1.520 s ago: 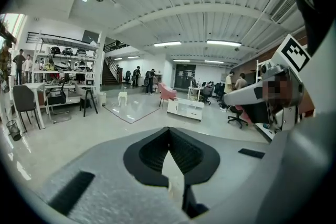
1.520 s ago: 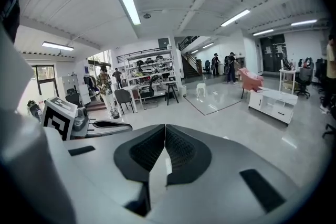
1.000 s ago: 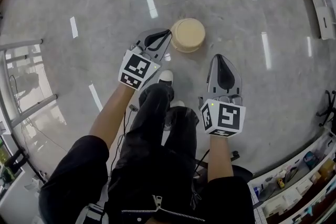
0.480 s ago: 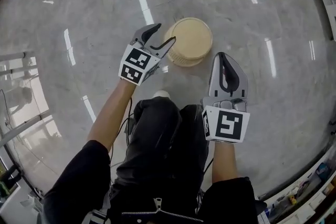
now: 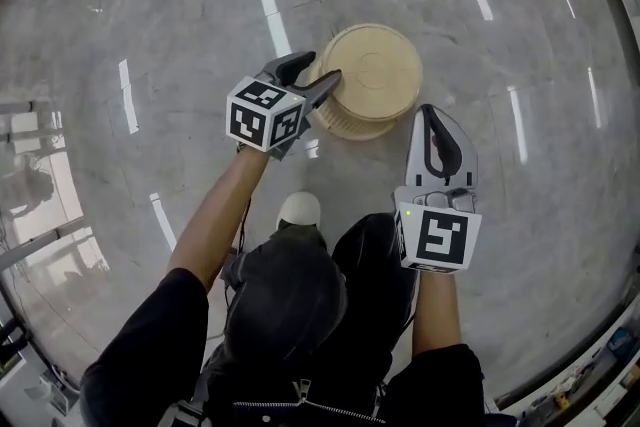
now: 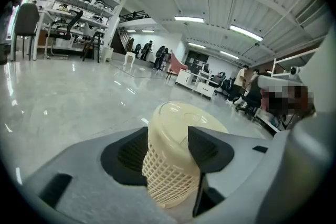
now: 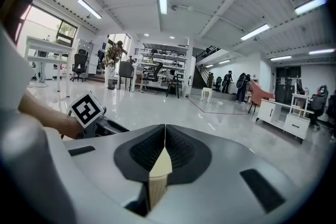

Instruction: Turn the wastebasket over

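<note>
Wastebasket (image 5: 372,80) stands base-up on the floor (image 5: 200,15), not yet turned. My left gripper (image 5: 320,67) has its jaws wide open astride it; my right gripper (image 5: 432,112) has its jaws closed, empty.

1. The wastebasket (image 5: 372,80) is round and cream-coloured, with open lattice side walls and 1 solid, smooth end.
2. It stands straight, not tilted, with the solid end facing up and the lattice wall below it.
3. It rests on the glossy grey floor (image 5: 200,15).

Bare floor (image 5: 200,15) far, left and right of the basket (image 5: 375,75); near side's crowded by knees (image 5: 285,300) and a shoe (image 5: 299,209).
</note>
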Demonstrator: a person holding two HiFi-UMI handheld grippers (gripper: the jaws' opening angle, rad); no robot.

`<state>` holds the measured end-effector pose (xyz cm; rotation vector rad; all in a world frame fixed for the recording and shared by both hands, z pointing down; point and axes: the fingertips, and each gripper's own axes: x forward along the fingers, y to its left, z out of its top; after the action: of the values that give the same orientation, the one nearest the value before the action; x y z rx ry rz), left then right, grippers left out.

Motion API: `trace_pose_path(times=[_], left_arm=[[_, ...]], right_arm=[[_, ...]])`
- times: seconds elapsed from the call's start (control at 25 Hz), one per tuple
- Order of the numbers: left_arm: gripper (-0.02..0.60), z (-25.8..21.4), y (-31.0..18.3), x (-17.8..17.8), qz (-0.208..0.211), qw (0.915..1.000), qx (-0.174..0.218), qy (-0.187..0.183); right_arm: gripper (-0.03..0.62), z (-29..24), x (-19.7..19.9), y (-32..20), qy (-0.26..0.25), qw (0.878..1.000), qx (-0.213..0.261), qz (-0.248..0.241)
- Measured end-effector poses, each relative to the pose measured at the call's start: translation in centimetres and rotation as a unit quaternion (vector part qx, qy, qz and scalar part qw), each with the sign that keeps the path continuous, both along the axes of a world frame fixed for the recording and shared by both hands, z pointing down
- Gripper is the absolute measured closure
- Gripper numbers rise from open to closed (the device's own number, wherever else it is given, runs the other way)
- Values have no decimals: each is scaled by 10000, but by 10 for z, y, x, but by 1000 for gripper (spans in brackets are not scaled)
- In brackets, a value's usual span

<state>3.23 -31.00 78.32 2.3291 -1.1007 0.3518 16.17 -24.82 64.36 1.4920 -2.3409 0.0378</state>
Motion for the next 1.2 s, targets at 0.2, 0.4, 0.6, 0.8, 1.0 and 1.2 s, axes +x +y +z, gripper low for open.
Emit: trace_pose_path(times=[0.2, 0.4, 0.6, 0.8, 1.0, 1.2], left_arm=[[397, 4, 2, 0, -364, 9915, -411, 1176], [417, 2, 1, -6, -595, 9853, -300, 1575], [440, 1, 3, -21, -869, 9786, -248, 1849], [482, -4, 5, -54, -1184, 9788, 17, 1669], [480, -4, -1, -90, -1300, 9795, 137, 1533], [477, -4, -1, -92, -1419, 9782, 185, 1506]], right_arm=[[583, 26, 17, 2, -4, 10000, -84, -16], [583, 57, 22, -1, -24, 9993, -363, -115], [583, 78, 28, -3, 33, 9983, -555, -153], [583, 99, 27, -2, 24, 9963, -827, -215], [582, 127, -8, -2, -310, 9873, -1415, -660], [572, 132, -31, 1, -497, 9753, -1762, -1238]])
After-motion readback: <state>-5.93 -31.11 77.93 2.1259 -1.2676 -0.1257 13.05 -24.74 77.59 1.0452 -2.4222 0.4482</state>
